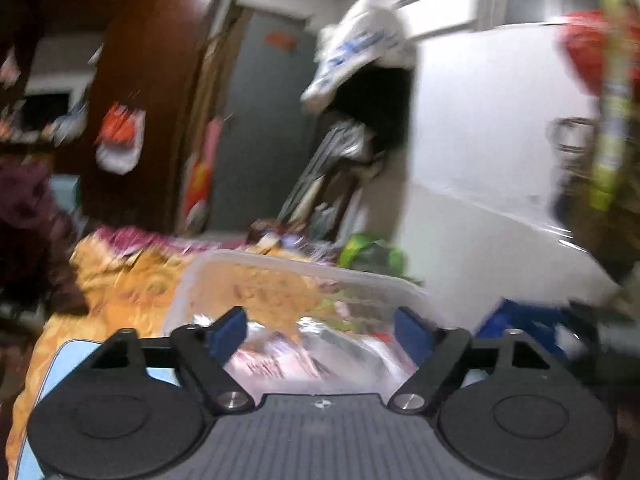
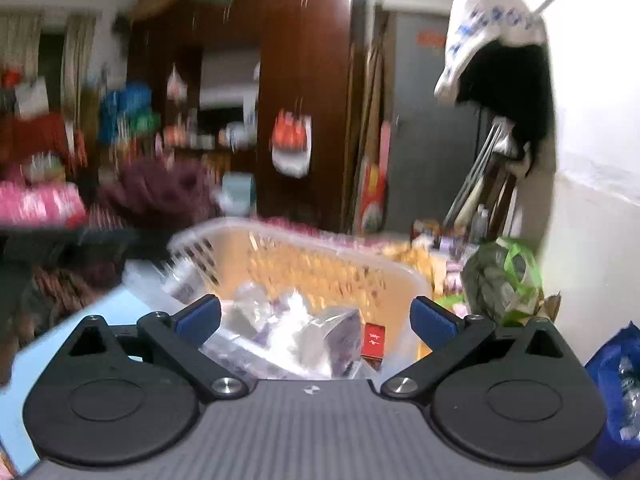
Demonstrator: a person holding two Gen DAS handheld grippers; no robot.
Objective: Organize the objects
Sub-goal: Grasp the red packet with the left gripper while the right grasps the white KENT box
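A translucent plastic basket point(image 1: 288, 268) sits on an orange patterned cloth point(image 1: 120, 280). It holds shiny foil and plastic packets point(image 1: 312, 344). In the right wrist view the same basket point(image 2: 288, 240) holds silvery packets point(image 2: 304, 328) and a small red box point(image 2: 374, 340). My left gripper point(image 1: 320, 332) is open and empty, just above the near side of the basket. My right gripper point(image 2: 316, 316) is open and empty, hovering over the packets. Both views are blurred by motion.
A green bag point(image 2: 504, 276) stands right of the basket and a blue bag point(image 2: 616, 384) at the near right. A white wall point(image 1: 480, 160) is to the right. A dark wooden wardrobe point(image 2: 304, 80) and cluttered shelves point(image 2: 120, 128) stand behind. A light blue surface point(image 2: 80, 320) lies at the near left.
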